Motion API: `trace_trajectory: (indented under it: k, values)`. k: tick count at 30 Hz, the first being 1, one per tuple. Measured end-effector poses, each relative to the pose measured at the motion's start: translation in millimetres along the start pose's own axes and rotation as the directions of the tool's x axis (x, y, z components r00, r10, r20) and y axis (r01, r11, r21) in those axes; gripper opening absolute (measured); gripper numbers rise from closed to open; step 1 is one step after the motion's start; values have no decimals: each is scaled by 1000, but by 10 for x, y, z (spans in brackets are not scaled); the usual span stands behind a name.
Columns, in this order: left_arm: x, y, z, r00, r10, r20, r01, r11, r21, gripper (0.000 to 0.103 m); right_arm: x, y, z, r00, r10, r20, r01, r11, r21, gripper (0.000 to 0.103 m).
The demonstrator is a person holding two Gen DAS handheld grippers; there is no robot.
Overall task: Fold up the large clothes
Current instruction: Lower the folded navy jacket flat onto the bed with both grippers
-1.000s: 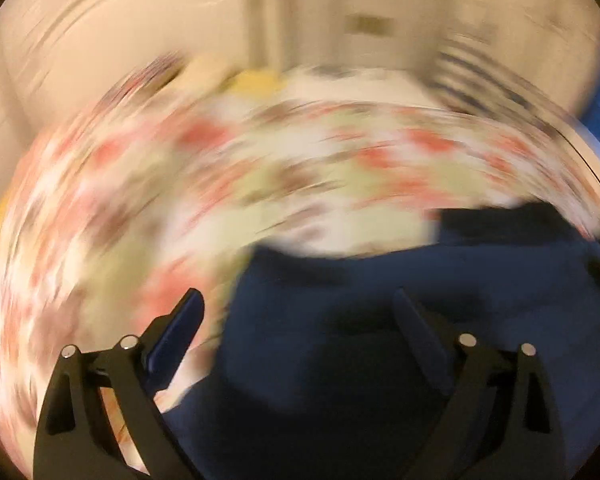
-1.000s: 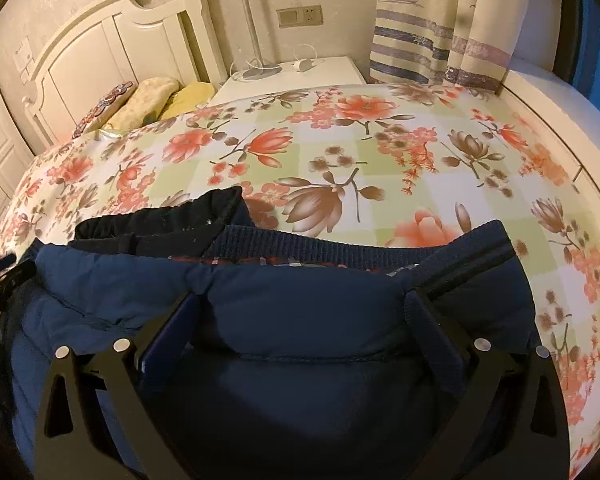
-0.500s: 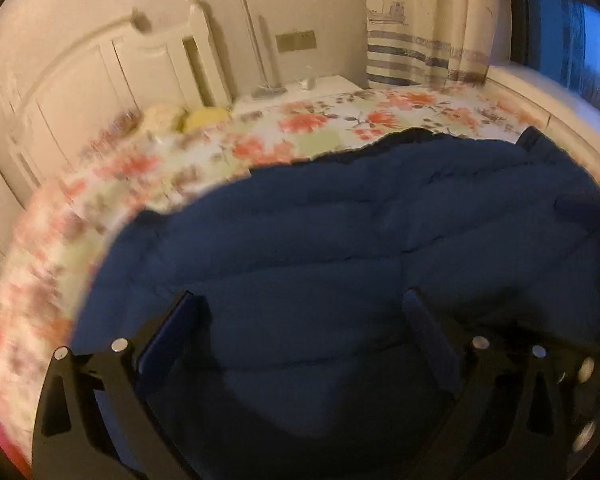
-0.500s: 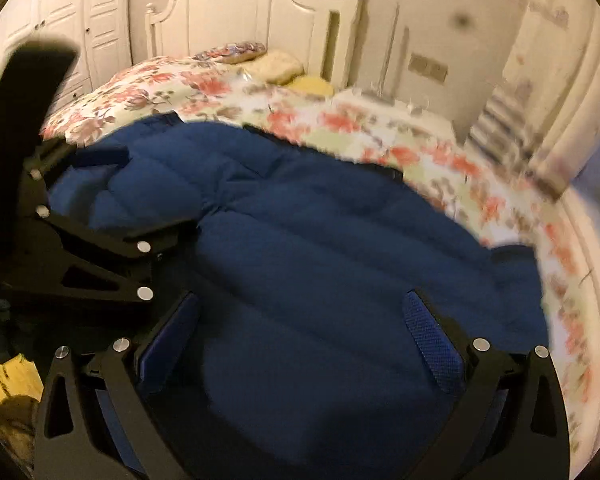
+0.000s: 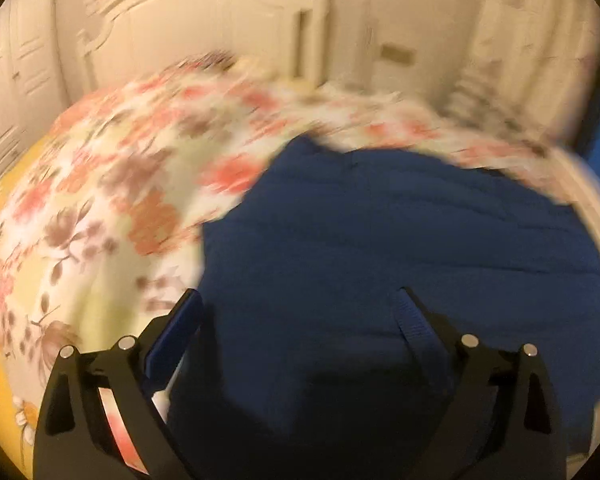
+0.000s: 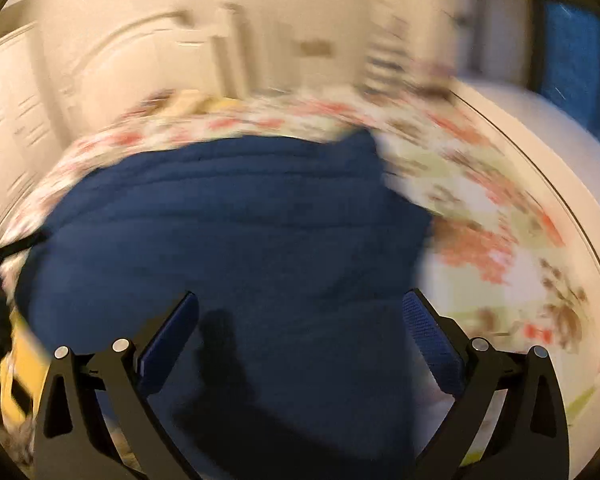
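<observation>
The left gripper [image 5: 300,320] hangs over the near left part of the navy quilted jacket [image 5: 380,264], its two blue-padded fingers [image 5: 174,332] spread wide with nothing between them. The right gripper [image 6: 300,320] is poised the same way over the jacket's near right side, fingers [image 6: 430,336] wide apart and gripping nothing; its shadow falls on the cloth just ahead of it.

Half a second ago the jacket filled most of both views; both cameras have since drawn back and swung, so its side edges and much more of the floral bedspread [image 5: 100,208] show on either side. Both pictures are now smeared with motion blur.

The jacket lies flat on the bedspread, near the foot of the bed, its quilted seams running across. Beyond it the floral cover stretches to blurred pillows [image 6: 196,102] and the white headboard [image 5: 188,28]. A pale wall with a switch plate [image 6: 316,48] stands behind, a curtain [image 5: 532,40] hangs to the right, and a blue window [image 6: 576,64] shows at the far right edge.
</observation>
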State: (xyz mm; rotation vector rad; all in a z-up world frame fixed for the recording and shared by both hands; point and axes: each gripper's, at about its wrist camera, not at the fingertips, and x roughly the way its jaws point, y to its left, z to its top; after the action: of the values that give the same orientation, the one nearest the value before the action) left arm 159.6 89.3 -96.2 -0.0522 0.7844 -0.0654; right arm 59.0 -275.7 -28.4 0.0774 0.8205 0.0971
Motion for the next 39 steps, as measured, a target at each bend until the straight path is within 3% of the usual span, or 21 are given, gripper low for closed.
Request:
trace_trajectory:
  k: [2,4,5,7,9,11,15,18,19,21,23,27,30,33,34,35,37,39]
  values:
    - [-207,-447,-68,997,-52,62,44,991,123,96,-95,630,-102,995,91,27,-84,977,-193,98]
    - [-307,-805,-191,992,-46,116,17,970,242,98,-103,1096,-202,992,119,39,-98,930,-354,98]
    - [-281,-994,-292,991,-28,129,-14,949,314,99,-43,1248,-251,993,115,17,-98,909,-406,98]
    - [-117,-1113,-433,995,11,98,-47,929,367,100,119,1285,-322,994,101,-36,-107,900,-423,98]
    - [-31,-972,-505,997,-34,71,10,947,320,101,116,1127,-329,990,134,-36,-137,914,-381,98]
    - [0,-754,-490,997,-70,45,56,963,265,101,64,837,-336,995,94,-22,-96,939,-330,98]
    - [-71,-491,-530,998,-23,56,10,971,237,101,-200,75,-502,999,26,28,-21,989,-149,98]
    - [-118,-273,-595,998,-5,57,-6,982,188,101,-388,-402,-705,997,-56,54,56,998,-2,98]
    - [-128,-209,-610,998,-2,56,-8,985,173,101,-433,-620,-806,999,-30,45,25,995,94,98]
    - [-142,-136,-638,999,5,54,-14,986,164,101,-500,-927,-1001,992,100,73,-116,954,277,98]
    - [-151,-148,-642,998,18,53,-27,985,168,101,-498,-1049,-1142,966,228,121,-257,895,364,95]
    - [-102,-211,-597,998,44,49,-52,983,174,101,-430,-1022,-1220,902,375,213,-431,790,436,84]
    - [-78,-222,-590,998,42,49,-50,983,177,101,-336,-885,-1148,878,430,212,-479,765,431,84]
    - [-53,-230,-591,998,42,49,-50,982,180,101,-167,-674,-933,886,432,170,-462,780,422,87]
    - [-48,-239,-591,998,44,49,-53,981,186,101,-126,-627,-849,894,419,158,-445,788,425,93]
    - [-42,-235,-584,998,43,49,-51,980,190,101,-103,-564,-754,915,376,143,-400,804,440,99]
    - [-37,-221,-543,999,32,31,-37,981,189,101,-36,-459,-575,954,286,87,-291,825,485,99]
    - [-58,-213,-482,1000,22,4,-23,983,182,101,93,-426,-433,972,222,79,-230,817,529,99]
